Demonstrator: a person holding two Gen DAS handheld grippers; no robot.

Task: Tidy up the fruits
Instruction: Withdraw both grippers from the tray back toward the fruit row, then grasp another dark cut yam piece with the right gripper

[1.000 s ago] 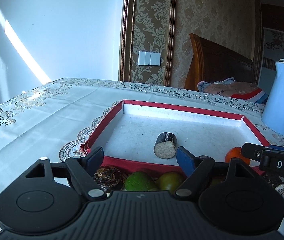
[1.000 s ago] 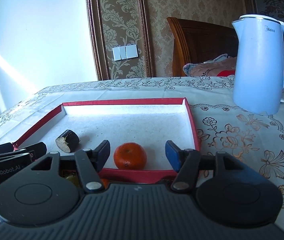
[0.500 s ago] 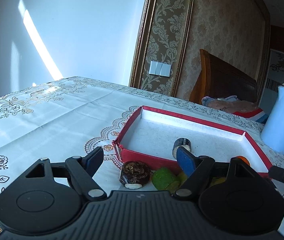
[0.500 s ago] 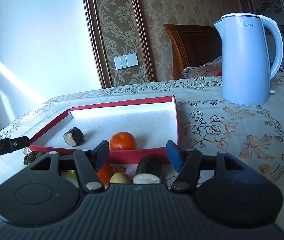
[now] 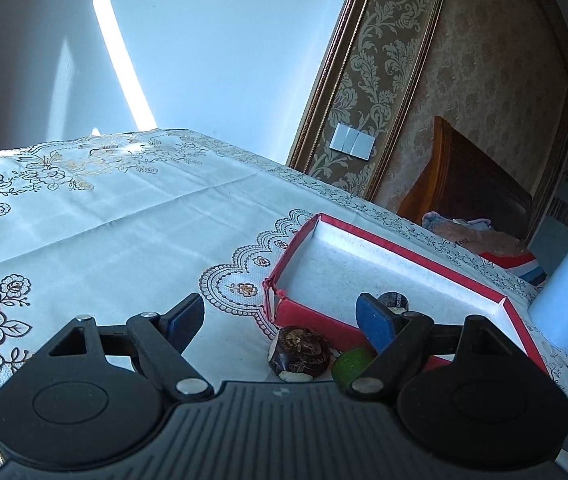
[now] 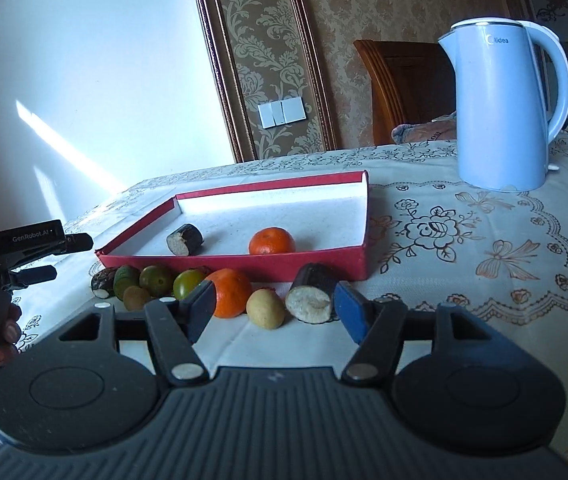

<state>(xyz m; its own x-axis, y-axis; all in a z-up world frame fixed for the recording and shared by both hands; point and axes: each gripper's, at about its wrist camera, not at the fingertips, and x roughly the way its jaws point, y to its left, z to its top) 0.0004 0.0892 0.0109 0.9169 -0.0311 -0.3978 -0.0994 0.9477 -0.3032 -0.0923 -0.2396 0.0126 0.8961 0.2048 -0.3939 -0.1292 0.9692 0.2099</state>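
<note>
Now left wrist view: left gripper [image 5: 280, 316] jaws apart and opening, nothing between the pads, hanging over the tablecloth [image 5: 104, 220] near the red tray [image 5: 307, 320]. One dark brown fruit [image 5: 299, 350] and one green fruit [image 5: 349, 364] lie just outside the tray's near wall; one dark cut piece [image 5: 395, 302] sits inside. Versus a second ago, the view has rolled and the tray sits further right.

Right wrist view: right gripper [image 6: 274, 310] jaws apart, empty. Inside tray: one orange [image 6: 272, 241], one cut piece. Outside along the near wall: eight fruits, including a second orange [image 6: 230, 292] and a cut dark piece [image 6: 311, 298]. One kettle [image 6: 501, 112] far right. The tray now looks farther off than before.
</note>
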